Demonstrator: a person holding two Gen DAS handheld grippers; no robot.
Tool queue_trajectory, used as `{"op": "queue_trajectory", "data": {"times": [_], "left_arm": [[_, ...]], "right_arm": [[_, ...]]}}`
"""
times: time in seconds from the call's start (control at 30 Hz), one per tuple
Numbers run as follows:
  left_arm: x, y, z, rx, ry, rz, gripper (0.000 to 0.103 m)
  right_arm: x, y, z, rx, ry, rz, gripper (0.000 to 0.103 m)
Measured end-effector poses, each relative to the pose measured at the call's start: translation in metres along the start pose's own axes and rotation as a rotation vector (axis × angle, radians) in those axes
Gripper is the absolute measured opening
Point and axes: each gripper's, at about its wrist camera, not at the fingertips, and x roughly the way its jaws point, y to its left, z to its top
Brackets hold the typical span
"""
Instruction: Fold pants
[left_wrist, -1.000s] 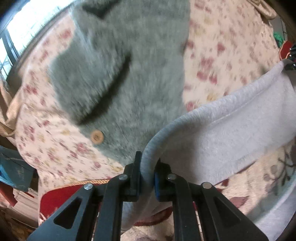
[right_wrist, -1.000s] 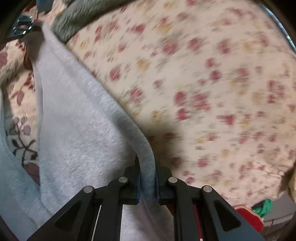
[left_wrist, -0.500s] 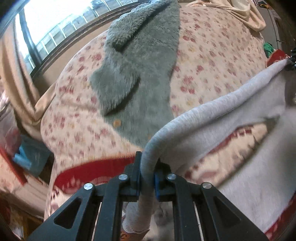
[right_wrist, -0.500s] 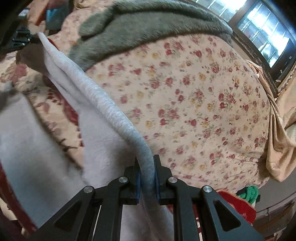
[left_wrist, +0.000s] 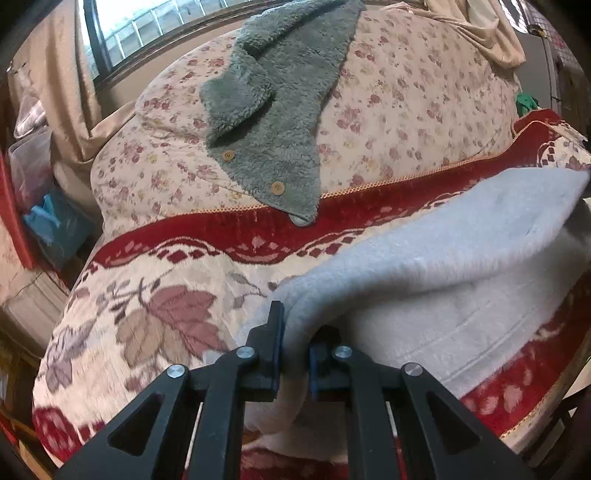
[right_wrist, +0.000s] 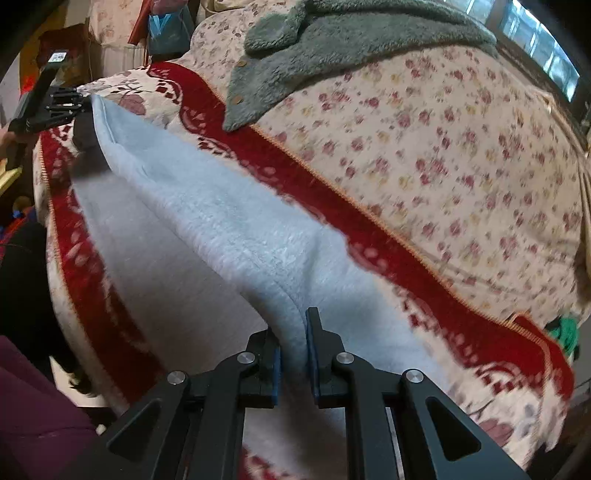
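Dragged back, fleecy grey pants (left_wrist: 424, 266) now cover plush red-bordered blanket (left_wrist: 229, 229).

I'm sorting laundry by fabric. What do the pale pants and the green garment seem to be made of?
Pants: pale grey fleece-lined knit, likely cotton-blend sweatpants; brushed, matte nap. Green garment: thick curly sherpa-like pile, probably synthetic, with round buttons that look wooden.
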Motion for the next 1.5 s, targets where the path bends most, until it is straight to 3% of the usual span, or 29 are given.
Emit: {"op": "queue_trajectory", "data": {"times": [0.23,0.3,0.43,0.6,0.67,0.73,0.8,0.83,1.0,1.2,1.37,1.5], "left_arm": [[-0.002,-0.01,-0.038,-0.074,0.033,-0.039,0.012],[0.004,-0.012,-0.053,-0.103,0.06,-0.041,0.018],[0.013,-0.01,-0.082,-0.221,0.093,-0.075,0.02],[-0.004,-0.005,-0.093,-0.315,0.061,-0.127,0.046],[-0.014,-0.006,-0.093,-0.316,0.058,-0.126,0.073],[-0.024,-0.003,-0.094,-0.318,0.045,-0.112,0.084],[-0.032,0.004,-0.096,-0.34,0.043,-0.097,0.084],[-0.036,0.011,-0.097,-0.365,0.046,-0.088,0.084],[-0.037,0.038,-0.097,-0.529,0.052,-0.057,0.084],[-0.018,0.045,-0.106,-0.792,0.047,-0.209,0.084],[0.001,0.044,-0.108,-0.929,0.03,-0.192,0.084],[0.014,0.047,-0.109,-1.002,0.021,-0.121,0.084]], "right_arm": [[0.012,0.024,-0.04,0.024,0.052,0.068,0.012],[0.024,0.029,-0.049,0.03,0.073,0.072,0.012],[0.053,0.041,-0.064,0.02,0.12,0.062,0.013],[0.051,0.047,-0.069,-0.03,0.104,0.025,0.018],[0.046,0.047,-0.068,-0.035,0.119,0.03,0.023],[0.04,0.047,-0.066,-0.035,0.133,0.054,0.032],[0.031,0.046,-0.066,-0.027,0.125,0.097,0.052],[0.026,0.047,-0.066,-0.021,0.12,0.109,0.055],[0.004,0.041,-0.056,0.07,0.043,0.199,0.057],[-0.001,0.044,-0.035,0.222,-0.05,0.341,0.061],[0.013,0.073,0.01,0.2,-0.114,0.456,0.061],[0.044,0.108,0.055,0.15,-0.123,0.507,0.062]]}}
